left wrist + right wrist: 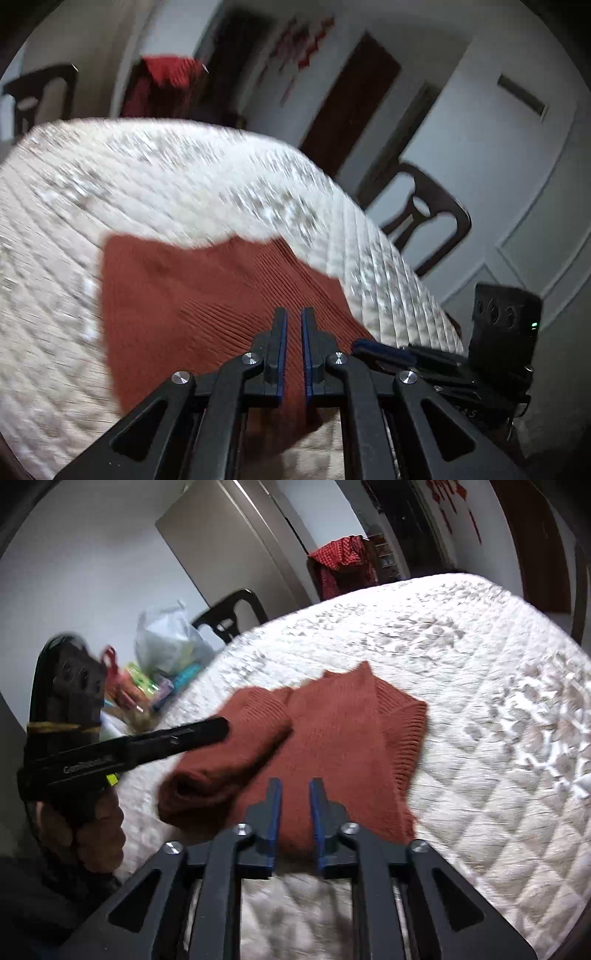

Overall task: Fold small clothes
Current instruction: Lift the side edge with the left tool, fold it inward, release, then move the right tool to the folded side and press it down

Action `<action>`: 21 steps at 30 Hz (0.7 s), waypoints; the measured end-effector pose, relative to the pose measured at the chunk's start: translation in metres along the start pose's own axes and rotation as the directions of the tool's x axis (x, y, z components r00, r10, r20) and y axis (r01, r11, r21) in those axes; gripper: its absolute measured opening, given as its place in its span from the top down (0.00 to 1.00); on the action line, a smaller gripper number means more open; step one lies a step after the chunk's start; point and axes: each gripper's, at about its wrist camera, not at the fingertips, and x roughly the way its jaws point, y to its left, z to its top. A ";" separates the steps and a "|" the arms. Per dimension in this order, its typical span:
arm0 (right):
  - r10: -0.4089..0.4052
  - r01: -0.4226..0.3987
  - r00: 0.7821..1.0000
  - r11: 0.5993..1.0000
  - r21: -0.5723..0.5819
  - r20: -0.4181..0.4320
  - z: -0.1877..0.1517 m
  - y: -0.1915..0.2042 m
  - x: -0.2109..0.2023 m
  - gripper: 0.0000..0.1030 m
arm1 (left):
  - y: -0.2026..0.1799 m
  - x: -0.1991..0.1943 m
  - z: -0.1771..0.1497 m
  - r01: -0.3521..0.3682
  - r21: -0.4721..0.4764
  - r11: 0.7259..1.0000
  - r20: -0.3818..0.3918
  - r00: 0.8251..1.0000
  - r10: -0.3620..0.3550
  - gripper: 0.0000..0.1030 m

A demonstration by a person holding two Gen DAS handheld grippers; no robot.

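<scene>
Two grippers over rust-red ribbed knit garment (343, 738), lying part-folded on white quilted bedspread (480, 672) for flat support. Left gripper (293, 314) clenched, empty; right gripper (295, 784) parted, empty, poised for next fold.

Your left wrist camera rides just behind the left gripper (293, 314) and looks forward and down along its fingers, close over the rust knit garment (207, 295) on the quilted bed (110, 184) — a dark chair (424, 218) and pale wall stand at two o'clock. Your right wrist camera sits likewise behind the right gripper (295, 786), tilted down, near the same garment (332, 738). Both views share the garment, the bed (480, 664) and the red cloth (166, 77) beyond at twelve o'clock (343, 561). Each gripper shows in the other's view — right at four o'clock, left at nine.
</scene>
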 end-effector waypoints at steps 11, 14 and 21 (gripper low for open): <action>0.237 -0.204 0.958 0.958 0.203 -0.158 0.013 0.007 0.057 0.58 | 0.058 -0.019 -0.024 -0.190 -0.068 0.979 0.016 0.981 0.192 0.88; 0.251 -0.202 0.948 0.951 0.235 -0.197 0.017 0.008 0.068 0.58 | 0.062 -0.016 -0.032 -0.180 -0.060 0.982 0.006 0.984 0.181 0.88; 0.213 -0.155 0.944 0.961 0.231 -0.252 0.026 0.015 0.089 0.59 | 0.063 -0.012 -0.033 -0.163 -0.048 0.986 0.010 0.987 0.163 0.88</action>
